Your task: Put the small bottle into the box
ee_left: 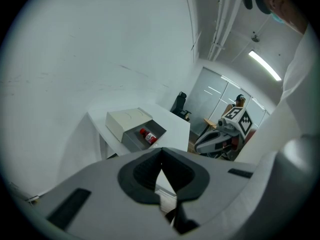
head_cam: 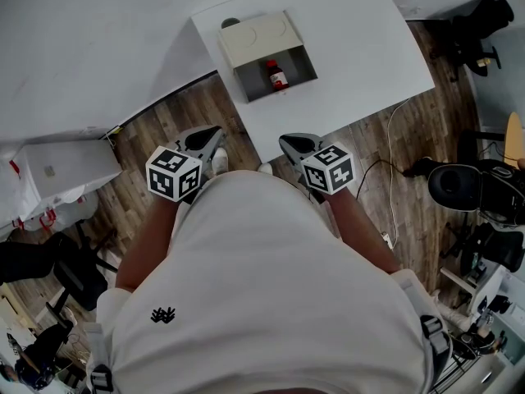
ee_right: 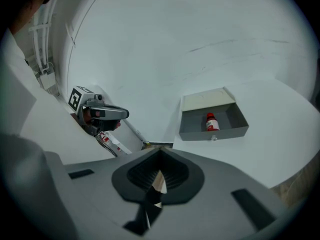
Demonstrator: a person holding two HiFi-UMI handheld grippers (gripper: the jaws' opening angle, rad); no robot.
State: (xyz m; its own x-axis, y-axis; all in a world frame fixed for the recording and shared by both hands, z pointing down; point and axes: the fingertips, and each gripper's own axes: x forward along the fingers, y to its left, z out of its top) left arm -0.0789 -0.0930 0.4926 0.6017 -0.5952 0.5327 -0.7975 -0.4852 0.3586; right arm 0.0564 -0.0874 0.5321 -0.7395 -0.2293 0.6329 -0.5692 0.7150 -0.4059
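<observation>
The small red bottle (head_cam: 277,75) with a white label lies inside the open grey drawer of the beige box (head_cam: 261,38) at the back of the white table (head_cam: 369,56). The left gripper view shows the bottle (ee_left: 148,136) in the box (ee_left: 129,122), and so does the right gripper view, bottle (ee_right: 212,122) in box (ee_right: 206,101). My left gripper (head_cam: 215,132) and right gripper (head_cam: 287,142) hover close to my body, short of the table's near edge. Both are shut and hold nothing. Each gripper's own view, left gripper (ee_left: 161,154) and right gripper (ee_right: 160,156), shows its pads meeting.
Wooden floor lies below the grippers. A white cable (head_cam: 392,162) runs over the floor at the right, near a black office chair (head_cam: 463,189). White bags (head_cam: 57,179) sit at the left. A white wall stands behind the table.
</observation>
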